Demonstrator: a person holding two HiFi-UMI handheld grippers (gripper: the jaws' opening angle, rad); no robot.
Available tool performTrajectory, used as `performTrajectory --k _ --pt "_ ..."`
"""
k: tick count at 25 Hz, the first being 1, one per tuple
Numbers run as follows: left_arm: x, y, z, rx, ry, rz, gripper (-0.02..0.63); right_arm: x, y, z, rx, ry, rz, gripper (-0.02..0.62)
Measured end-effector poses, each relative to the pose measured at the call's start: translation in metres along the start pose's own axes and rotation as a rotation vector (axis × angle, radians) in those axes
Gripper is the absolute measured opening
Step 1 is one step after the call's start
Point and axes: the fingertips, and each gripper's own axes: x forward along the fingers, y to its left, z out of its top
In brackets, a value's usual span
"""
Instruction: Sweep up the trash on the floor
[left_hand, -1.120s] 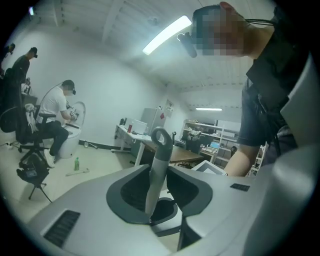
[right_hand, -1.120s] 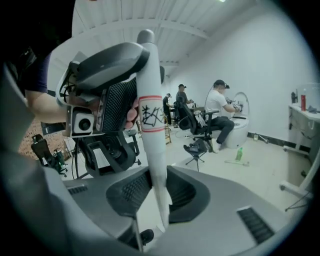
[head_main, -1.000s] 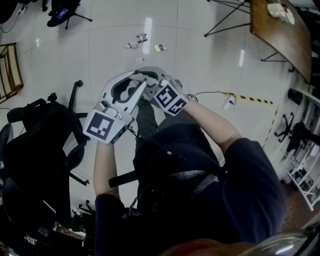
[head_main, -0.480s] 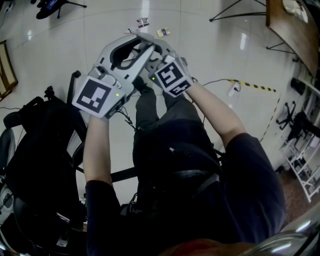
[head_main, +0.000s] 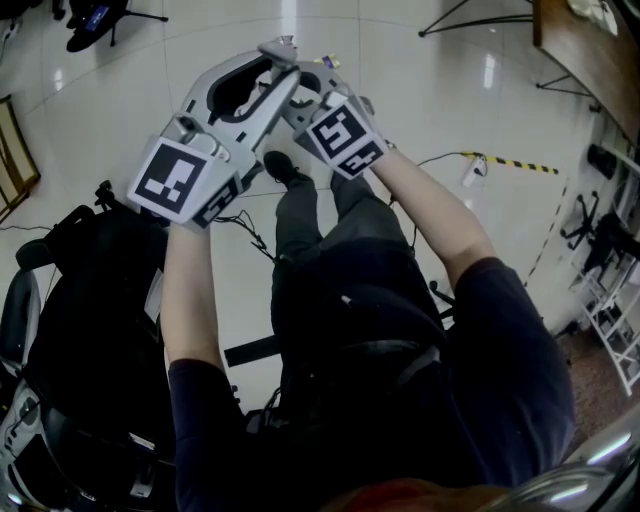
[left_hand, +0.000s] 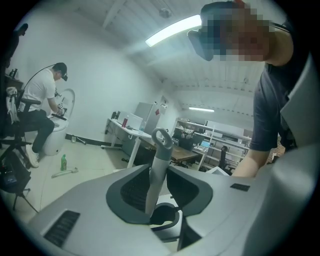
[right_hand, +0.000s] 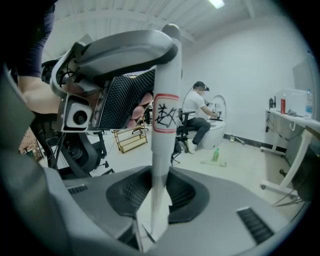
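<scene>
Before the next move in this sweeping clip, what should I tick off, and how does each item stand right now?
1. Left gripper shut on the grey handle: ok.
2. Right gripper shut on the white handle: ok.
3. Trash in sight on the floor ahead: ok.
4. Where the tools' lower ends sit: cannot tell, hidden.
5. Cable off to the right of the path: ok.

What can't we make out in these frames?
Head view: the trash is tiny and mostly behind the left gripper and right gripper.
Left gripper view: lower end of the grey handle, hidden under the gripper body.
Right gripper view: lower end of the white handle, hidden likewise.
</scene>
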Motion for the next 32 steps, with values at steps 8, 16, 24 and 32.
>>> performTrajectory --k 8,16,24,32 --pt "0.007 0.002 0.013 0.024 -0.026 -0.007 0.106 0.001 -0.018 0.013 0.040 -0.023 -0.031 0.106" --pt "0.012 0.005 0.020 0.022 -0.027 0.015 0.106 0.003 -0.025 0.019 0.044 -0.038 -0.014 0.106" --pt "0.011 0.009 0.025 0.038 -0.012 0.035 0.106 0.007 -0.029 0.026 0.066 -0.063 0.015 0.107" --pt "0.008 0.004 0.023 0.076 0.010 0.041 0.107 0.006 -0.029 0.028 0.063 -0.066 0.012 0.109"
